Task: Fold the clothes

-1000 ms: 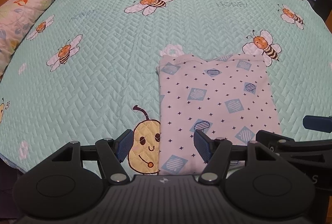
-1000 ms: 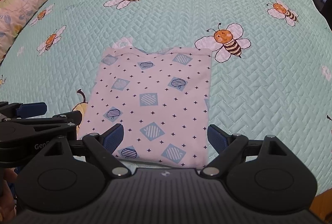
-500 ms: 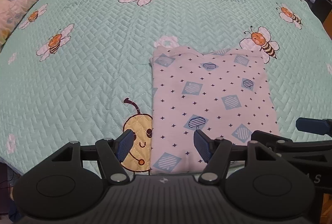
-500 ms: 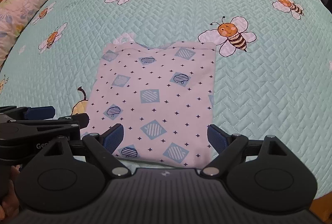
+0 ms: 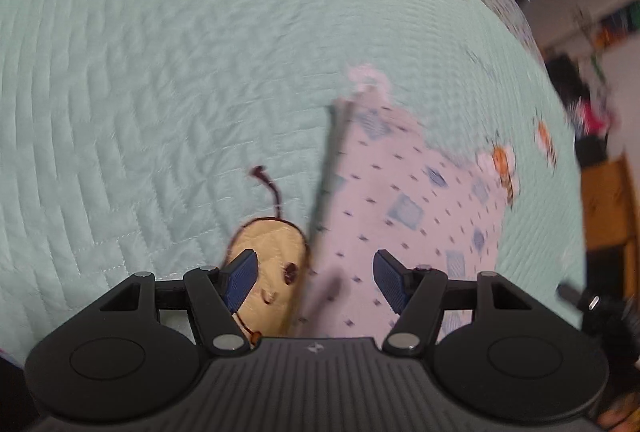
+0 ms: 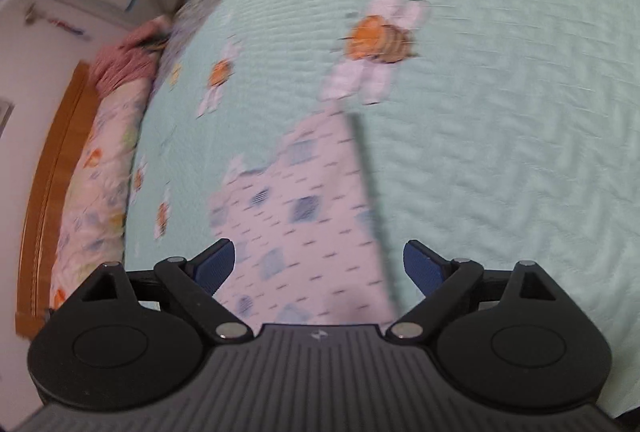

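A folded white garment (image 5: 400, 199) with blue squares and small dark dots lies flat on the mint bee-print bedspread (image 5: 160, 91). My left gripper (image 5: 314, 264) is open just above the garment's near left edge, one finger over a yellow bee print, the other over the cloth. In the right wrist view the garment (image 6: 304, 207) runs away from my right gripper (image 6: 318, 250). Its jaws are opening and straddle the near right edge, and the pads do not press on the cloth. Both views are tilted and blurred.
A floral rolled quilt (image 6: 100, 171) lies along the wooden headboard (image 6: 52, 191), with a pink knit heap (image 6: 120, 67) at its far end. Shelves and clutter stand beyond the bed (image 5: 592, 119). Bare bedspread (image 6: 500, 151) spreads right of the garment.
Both grippers have dropped closer to the garment's near edge and rolled, so each view now tilts. The garment has not moved.
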